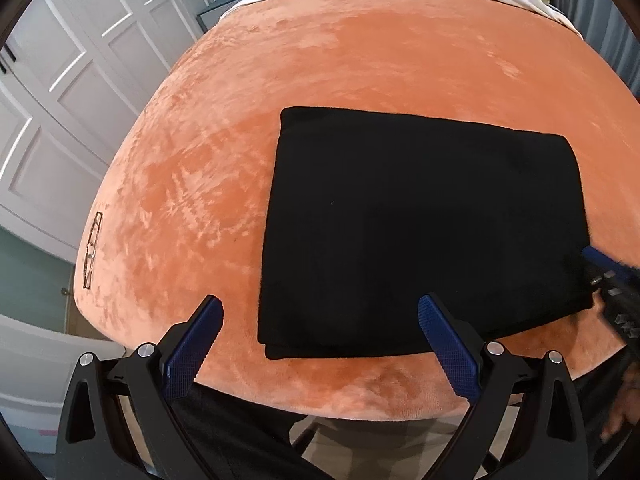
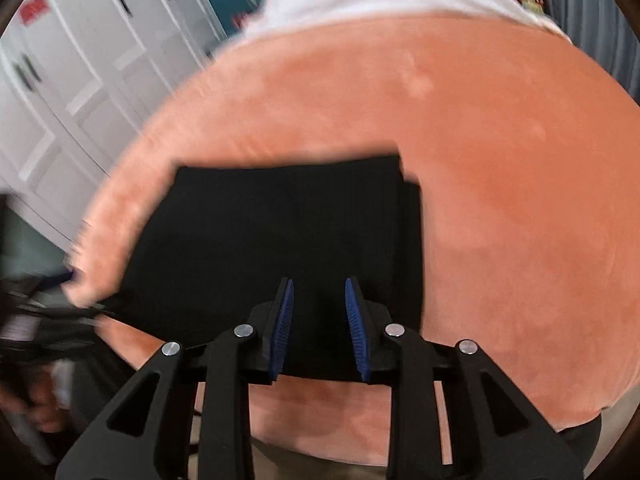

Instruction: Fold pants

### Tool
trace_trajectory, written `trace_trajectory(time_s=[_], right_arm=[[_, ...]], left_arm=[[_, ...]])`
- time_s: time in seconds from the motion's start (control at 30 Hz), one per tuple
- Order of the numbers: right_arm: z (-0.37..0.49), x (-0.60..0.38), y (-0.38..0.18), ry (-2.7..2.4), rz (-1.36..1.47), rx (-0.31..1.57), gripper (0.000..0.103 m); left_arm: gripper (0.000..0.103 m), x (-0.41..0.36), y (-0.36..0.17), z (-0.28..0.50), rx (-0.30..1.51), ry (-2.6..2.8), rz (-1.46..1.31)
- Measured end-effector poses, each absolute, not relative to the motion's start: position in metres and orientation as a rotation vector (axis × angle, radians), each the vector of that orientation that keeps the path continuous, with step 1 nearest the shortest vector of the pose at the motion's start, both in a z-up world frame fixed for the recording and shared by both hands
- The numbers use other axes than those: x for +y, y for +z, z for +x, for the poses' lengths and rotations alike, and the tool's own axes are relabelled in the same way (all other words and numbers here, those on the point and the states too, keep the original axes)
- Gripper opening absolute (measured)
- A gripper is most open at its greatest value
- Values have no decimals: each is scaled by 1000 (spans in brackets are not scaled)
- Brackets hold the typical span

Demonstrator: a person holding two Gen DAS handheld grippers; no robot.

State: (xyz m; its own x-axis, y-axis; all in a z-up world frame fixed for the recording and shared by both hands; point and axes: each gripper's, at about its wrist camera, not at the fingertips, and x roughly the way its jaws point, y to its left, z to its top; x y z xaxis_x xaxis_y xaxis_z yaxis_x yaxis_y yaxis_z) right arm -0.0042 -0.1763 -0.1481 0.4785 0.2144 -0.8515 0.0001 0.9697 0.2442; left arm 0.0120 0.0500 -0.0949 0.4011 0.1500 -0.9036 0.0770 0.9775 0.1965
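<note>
Left claw (image 1: 320, 320) hangs with jaws wide apart over the near edge of the black pants (image 1: 420, 232), gripping nothing. Right claw (image 2: 319, 304) has jaws narrowly parted, nothing between them, above the same pants. They lie folded into a flat, layered rectangle on the orange plush blanket (image 1: 320, 80) covering the bed.

Plain black pants (image 1: 424, 232) on an orange blanket (image 1: 320, 92), tongs (image 1: 320, 346) seemingly blue-padded with cross-hatching
</note>
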Motion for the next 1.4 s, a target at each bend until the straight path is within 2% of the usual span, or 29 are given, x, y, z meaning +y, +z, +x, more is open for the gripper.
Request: trace_trajectory(time_s=[0.13, 0.2, 0.27, 0.4, 0.53, 0.77, 0.83, 0.97, 1.17, 1.23, 1.33, 1.37, 1.4], right_arm=[[-11, -191, -126, 150, 362, 1036, 27], [-16, -204, -117, 130, 416, 1009, 59], [-19, -218, -118, 96, 441, 1002, 69], [-22, -239, -141, 61, 530, 1062, 70], [-21, -238, -157, 51, 597, 1102, 70], [-20, -197, -103, 109, 427, 955, 69], [-6, -179, -88, 183, 391, 934, 62], [43, -159, -83, 247, 329, 939, 36], [118, -182, -139, 92, 282, 1074, 31], [125, -188, -161, 93, 293, 1111, 31], [107, -190, -134, 85, 336, 1051, 33], [99, -191, -126, 88, 345, 1024, 39], [86, -192, -116, 92, 354, 995, 53]], left_arm=[[96, 52, -96, 13, 1160, 25, 208], [96, 55, -101, 15, 1180, -16, 166], [96, 64, -105, 20, 1201, -82, 75], [96, 92, -121, 34, 1248, -137, -96], [96, 109, -125, 39, 1263, -57, -143], [96, 89, -86, 28, 1135, 15, 28], [96, 78, -80, 27, 1114, 7, 80], [96, 73, -75, 22, 1095, 0, 138], [96, 70, -73, 21, 1092, 13, 165], [96, 70, -74, 21, 1102, 14, 162], [96, 72, -77, 22, 1107, 20, 169], [96, 73, -78, 24, 1111, 18, 166], [96, 74, -80, 24, 1115, 16, 165]])
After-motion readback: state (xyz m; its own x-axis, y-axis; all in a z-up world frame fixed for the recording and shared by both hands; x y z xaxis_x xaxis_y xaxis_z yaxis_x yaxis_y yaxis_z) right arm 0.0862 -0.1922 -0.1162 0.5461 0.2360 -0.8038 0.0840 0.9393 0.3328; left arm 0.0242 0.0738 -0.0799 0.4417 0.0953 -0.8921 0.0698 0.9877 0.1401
